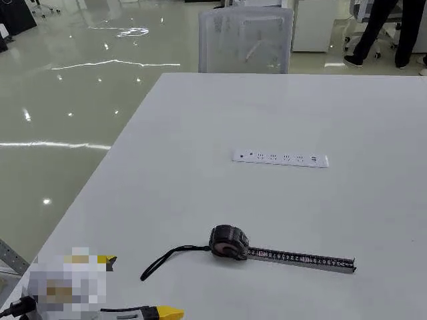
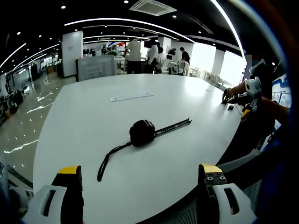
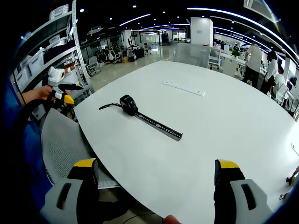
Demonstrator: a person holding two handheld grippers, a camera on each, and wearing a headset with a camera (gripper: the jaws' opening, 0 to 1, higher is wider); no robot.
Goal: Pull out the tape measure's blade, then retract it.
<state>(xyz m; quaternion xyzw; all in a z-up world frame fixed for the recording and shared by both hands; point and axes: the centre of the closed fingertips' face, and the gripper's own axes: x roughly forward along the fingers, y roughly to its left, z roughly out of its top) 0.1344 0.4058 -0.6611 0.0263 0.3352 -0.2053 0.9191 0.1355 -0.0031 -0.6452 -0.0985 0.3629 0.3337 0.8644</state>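
Note:
A black tape measure [image 1: 229, 242] lies on the white table [image 1: 280, 107] with its blade [image 1: 303, 259] pulled out flat to the right and its black wrist strap [image 1: 165, 258] trailing left. My left gripper [image 1: 137, 285] is at the bottom left of the head view, short of the strap, yellow-tipped jaws apart. In the left gripper view the left gripper [image 2: 140, 170] stands open and empty, the tape measure [image 2: 141, 132] ahead of it. The right gripper [image 3: 156, 164] is open too, off the table's edge, well back from the tape measure [image 3: 127, 104] and blade [image 3: 159, 126].
A white power strip [image 1: 280, 159] lies beyond the tape measure. A grey mesh chair [image 1: 245, 40] stands at the table's far edge. People stand in the background [image 2: 140, 56]. The table's left edge [image 1: 100, 173] drops to a glossy floor.

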